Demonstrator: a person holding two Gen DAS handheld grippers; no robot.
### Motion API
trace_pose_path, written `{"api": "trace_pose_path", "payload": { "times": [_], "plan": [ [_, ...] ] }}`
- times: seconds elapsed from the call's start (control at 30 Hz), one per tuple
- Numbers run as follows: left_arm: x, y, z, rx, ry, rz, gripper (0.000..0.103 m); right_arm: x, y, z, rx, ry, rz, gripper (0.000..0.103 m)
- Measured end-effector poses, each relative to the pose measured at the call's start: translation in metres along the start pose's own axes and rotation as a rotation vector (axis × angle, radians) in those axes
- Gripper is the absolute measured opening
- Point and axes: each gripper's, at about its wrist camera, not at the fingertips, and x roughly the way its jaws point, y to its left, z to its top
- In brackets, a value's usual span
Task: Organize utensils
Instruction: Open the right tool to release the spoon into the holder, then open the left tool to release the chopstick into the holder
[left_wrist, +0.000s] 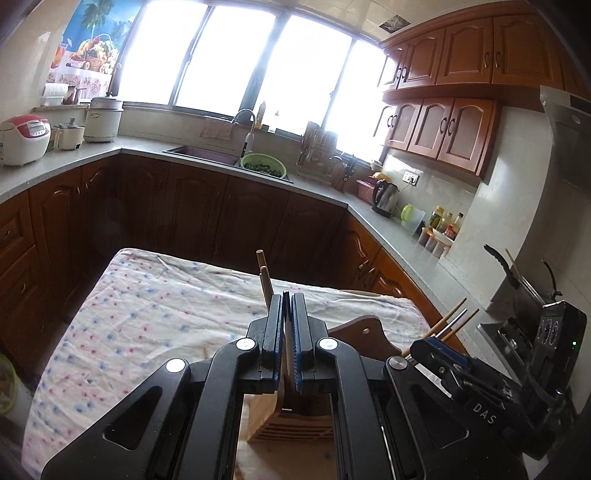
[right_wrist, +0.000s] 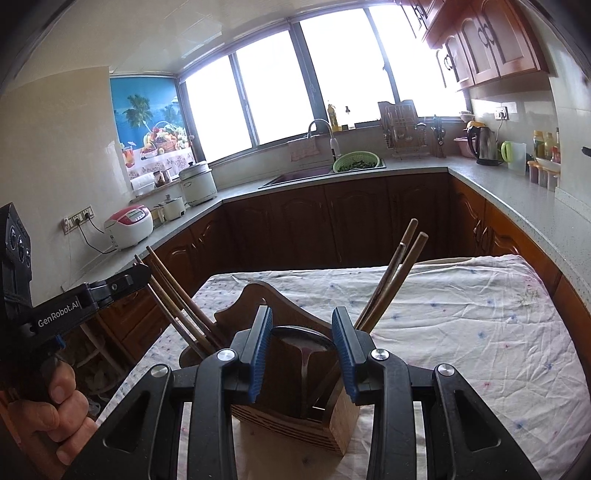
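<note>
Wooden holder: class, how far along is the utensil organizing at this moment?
Done: a metal spoon and a chopstick bunch stand in the wooden holder. In hand: the left claw is shut on more chopsticks angled into it; the right claw is open above. Left: a wooden utensil lies on the cloth.

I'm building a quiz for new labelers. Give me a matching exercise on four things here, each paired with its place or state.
Things:
1 left gripper
2 right gripper
3 green colander
4 spoon

Places or states:
A at the sink
B open
C standing in the wooden holder
D shut on chopsticks

Pairs: 1-D, 2-B, 3-A, 4-C.
</note>
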Motion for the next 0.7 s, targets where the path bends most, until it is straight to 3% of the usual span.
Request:
{"api": "trace_pose_path", "payload": {
  "times": [0.6,0.7],
  "plan": [
    [0.0008,0.0034,0.0026,0.004,0.036,0.014,0.004,0.0047,-0.0034,0.0006,0.024,0.027,-0.004,0.035],
    [-0.0054,0.0052,0.0009,-0.001,0.039,0.012,0.014,-0.0007,-0.0027,0.0007,0.028,0.02,-0.007,0.037]
  ]
}}
